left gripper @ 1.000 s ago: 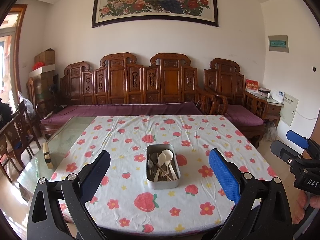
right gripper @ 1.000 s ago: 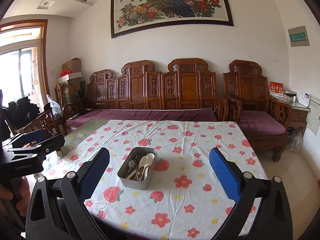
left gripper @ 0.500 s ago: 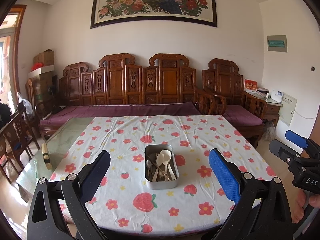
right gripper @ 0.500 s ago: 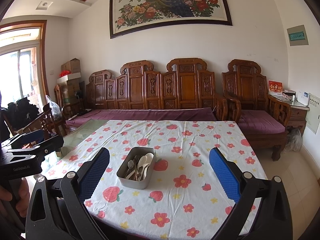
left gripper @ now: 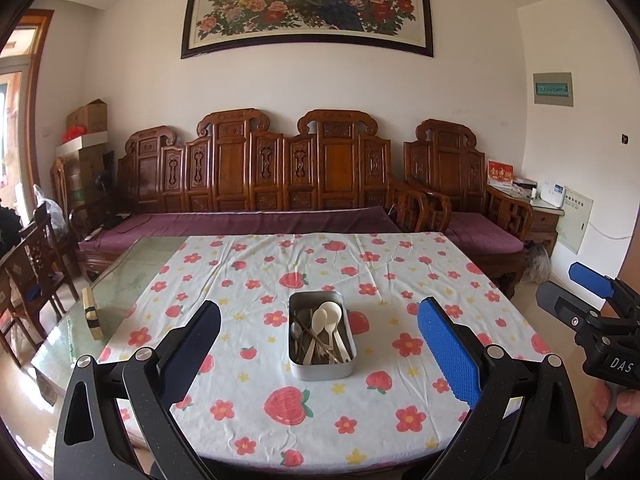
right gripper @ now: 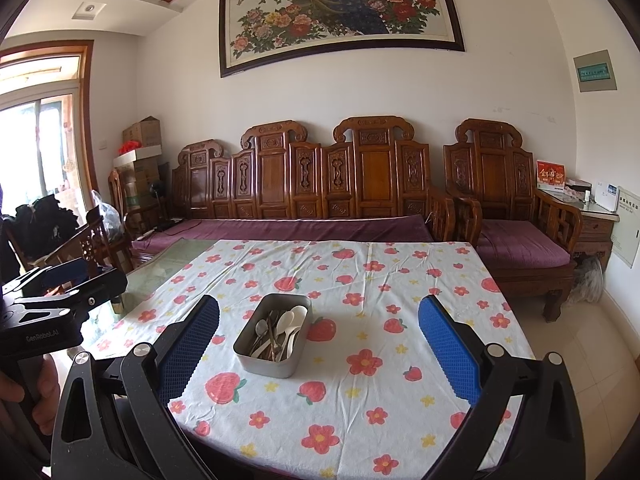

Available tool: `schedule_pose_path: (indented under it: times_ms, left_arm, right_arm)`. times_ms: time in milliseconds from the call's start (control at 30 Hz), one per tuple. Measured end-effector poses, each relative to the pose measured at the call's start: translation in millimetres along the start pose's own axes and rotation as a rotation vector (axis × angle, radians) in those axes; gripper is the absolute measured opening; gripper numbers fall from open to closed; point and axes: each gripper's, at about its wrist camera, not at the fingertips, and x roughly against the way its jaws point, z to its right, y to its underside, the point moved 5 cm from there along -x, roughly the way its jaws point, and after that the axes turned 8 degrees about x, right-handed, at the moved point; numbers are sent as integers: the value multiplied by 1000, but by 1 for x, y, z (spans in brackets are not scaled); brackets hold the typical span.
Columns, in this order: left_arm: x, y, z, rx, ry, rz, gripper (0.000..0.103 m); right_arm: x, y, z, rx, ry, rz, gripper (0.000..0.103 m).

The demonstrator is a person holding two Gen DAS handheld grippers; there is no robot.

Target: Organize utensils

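Utensils [left gripper: 320, 334]: we record pale spoons, metal spoons and thin dark sticks heaped in one metal tin [left gripper: 322, 366], which stands alone near the middle of the table, somewhat toward its near edge. From the left wrist view the tin's long axis runs from near edge to far edge; most handles lie along it, the pale spoon bowls at the far end. From the right wrist view the same tin [right gripper: 267, 360] sits skewed, its far end turned right.

Left to right along the table [left gripper: 132, 276] we note: bare glass top at the left edge, carrying a small block [left gripper: 91, 314] banded in black; then the flower-and-strawberry cloth [left gripper: 400, 272] over the rest, up to the right edge.

Left gripper [left gripper: 319, 354]: we hold it short of the near edge, jaws spread wide, empty, the tin framed between its fingers. Right gripper [right gripper: 319, 354]: likewise wide and empty, well apart from the tin.

Behind the far edge we list a carved wooden bench [left gripper: 256, 168] with purple cushion, and right of it a matching armchair [left gripper: 456, 184]. Nothing stands between either gripper and the tin.
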Motion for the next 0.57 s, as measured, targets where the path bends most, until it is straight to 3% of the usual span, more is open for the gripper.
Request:
schedule_pose_path:
  times_ms: [567]
  left_arm:
    - [0,-1,2,0,-2,0,95]
  right_arm:
    - [0,0,-1,-1,2,0,100]
